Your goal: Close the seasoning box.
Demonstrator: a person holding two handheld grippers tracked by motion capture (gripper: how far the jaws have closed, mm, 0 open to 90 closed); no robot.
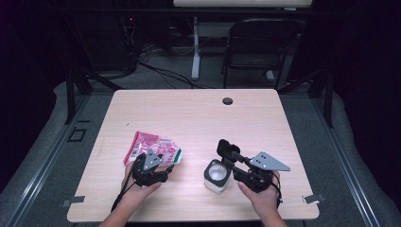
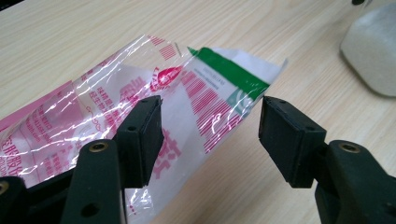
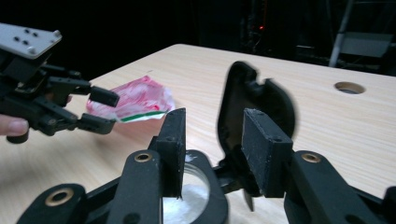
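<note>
Pale wood table [image 1: 198,118], cable hole [image 1: 228,100] at its far edge, dark room behind. Left gripper [image 1: 150,166] jaws apart over the pink packet [image 1: 151,146]. Right gripper [image 1: 226,160] jaws apart above the white jar [image 1: 216,176], near right.

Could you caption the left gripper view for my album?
Open left gripper poised over a pink-and-white plastic packet on a wooden table.
</note>
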